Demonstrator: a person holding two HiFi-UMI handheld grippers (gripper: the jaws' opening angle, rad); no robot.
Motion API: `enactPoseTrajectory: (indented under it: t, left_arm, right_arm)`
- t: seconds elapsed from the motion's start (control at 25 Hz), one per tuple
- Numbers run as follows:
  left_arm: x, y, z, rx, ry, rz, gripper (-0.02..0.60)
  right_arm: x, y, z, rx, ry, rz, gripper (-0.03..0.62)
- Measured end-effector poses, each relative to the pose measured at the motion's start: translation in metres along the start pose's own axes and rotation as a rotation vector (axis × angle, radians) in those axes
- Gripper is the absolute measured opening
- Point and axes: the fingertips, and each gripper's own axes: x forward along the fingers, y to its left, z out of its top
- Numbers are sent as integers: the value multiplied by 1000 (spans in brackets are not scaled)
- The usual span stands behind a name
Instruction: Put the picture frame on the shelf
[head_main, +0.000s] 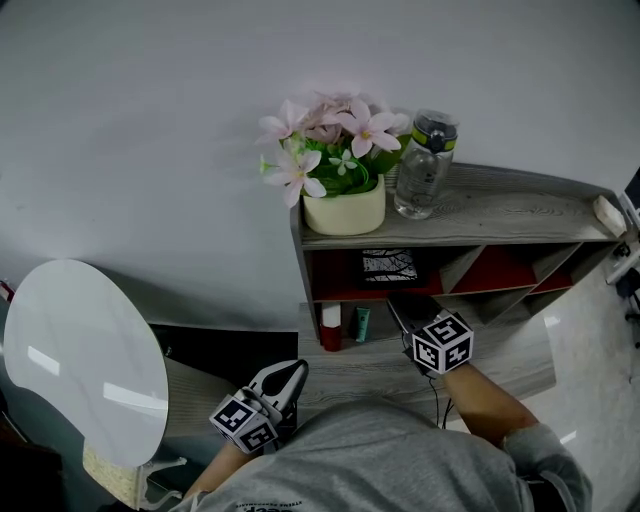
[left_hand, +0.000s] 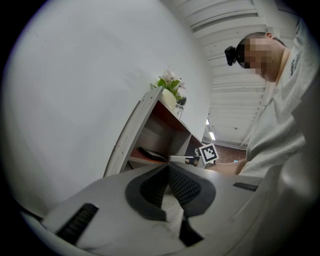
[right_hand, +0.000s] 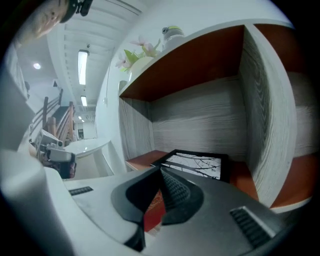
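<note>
Right gripper view: the picture frame (right_hand: 197, 164) lies face up on the red floor of an upper compartment of the shelf (right_hand: 200, 115), close to the back wall. The right tool (right_hand: 161, 171) has its jaws together with nothing between them, the tips just at the frame's near edge. Judgement: the frame is already placed, and the closed tips sit where they could nudge it or draw back without catching it.

Head view: the frame (head_main: 388, 265) occupies the leftmost upper compartment, under the top board that carries a flower pot (head_main: 343, 208) and a water bottle (head_main: 424, 165). The right tool (head_main: 402, 306) points into that compartment. The left tool (head_main: 295, 372) is held low, well apart from the shelf (head_main: 520, 210).

Left gripper view: the left tool (left_hand: 167, 167) is closed and empty. Judgement: it is parked clear because one tool is enough for a flat frame.

Remaining risk: withdrawing the right tool could drag the frame forward.
</note>
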Motion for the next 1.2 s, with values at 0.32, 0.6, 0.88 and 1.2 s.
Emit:
enactPoseTrajectory:
  t: [0.32, 0.6, 0.88, 1.2]
  left_arm:
    - [6, -7, -2, -22, -5, -65, 20]
    - [26, -16, -7, -39, -1, -145, 20]
    - [44, -37, -13, -33, 10, -200, 20]
    - [68, -77, -19, -3, 14, -174, 20]
  right_arm:
    - [-46, 28, 2, 182, -101, 195, -9]
    - [-86, 23, -6, 302, -134, 214, -10]
    - [-128, 2, -13, 381, -174, 187, -9]
    - [-173, -32, -9, 382, -252, 242, -7]
